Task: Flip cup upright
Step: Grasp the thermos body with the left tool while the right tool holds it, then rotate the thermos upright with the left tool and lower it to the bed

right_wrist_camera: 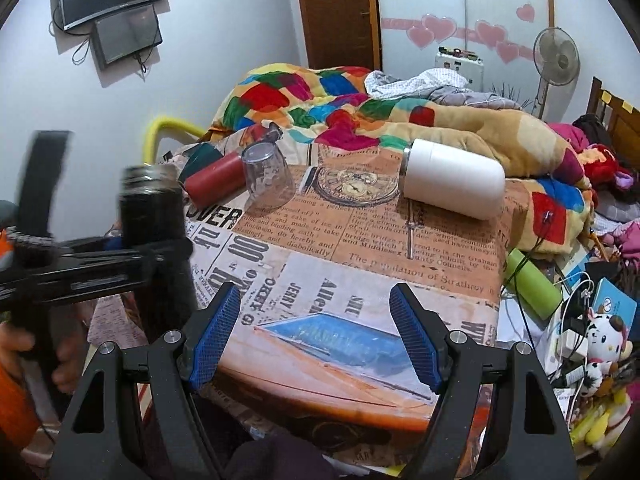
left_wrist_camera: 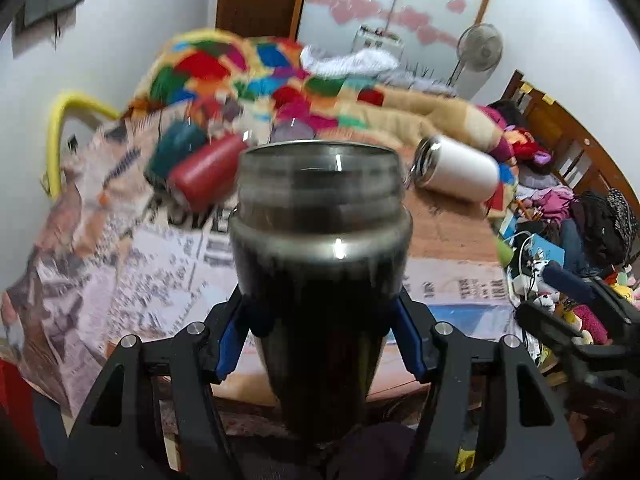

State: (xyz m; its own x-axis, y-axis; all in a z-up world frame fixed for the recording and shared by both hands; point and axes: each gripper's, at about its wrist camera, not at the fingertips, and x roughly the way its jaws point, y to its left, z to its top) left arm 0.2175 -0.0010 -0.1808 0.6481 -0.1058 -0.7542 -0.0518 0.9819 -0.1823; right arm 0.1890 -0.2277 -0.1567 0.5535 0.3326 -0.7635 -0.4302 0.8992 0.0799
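A dark steel cup (left_wrist_camera: 320, 264) is held mouth-up in the closed left claw (left_wrist_camera: 320, 320), lifted above the newspaper-print tabletop (right_wrist_camera: 360, 272). Setting it down is judged to remain. The right claw (right_wrist_camera: 316, 336) is wide open, empty.

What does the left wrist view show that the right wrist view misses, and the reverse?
Left wrist only: a close look at the dark steel cup clamped between the left gripper's blue pads, mouth up, threaded neck visible.

Right wrist only: the clear plastic cup standing mouth down on the table, the wall screens, and the right gripper open and empty. It also shows the left gripper from the side, holding the dark cup roughly upright.

Both: the red cup and white cup lying on their sides, the patchwork blanket, and the fan.
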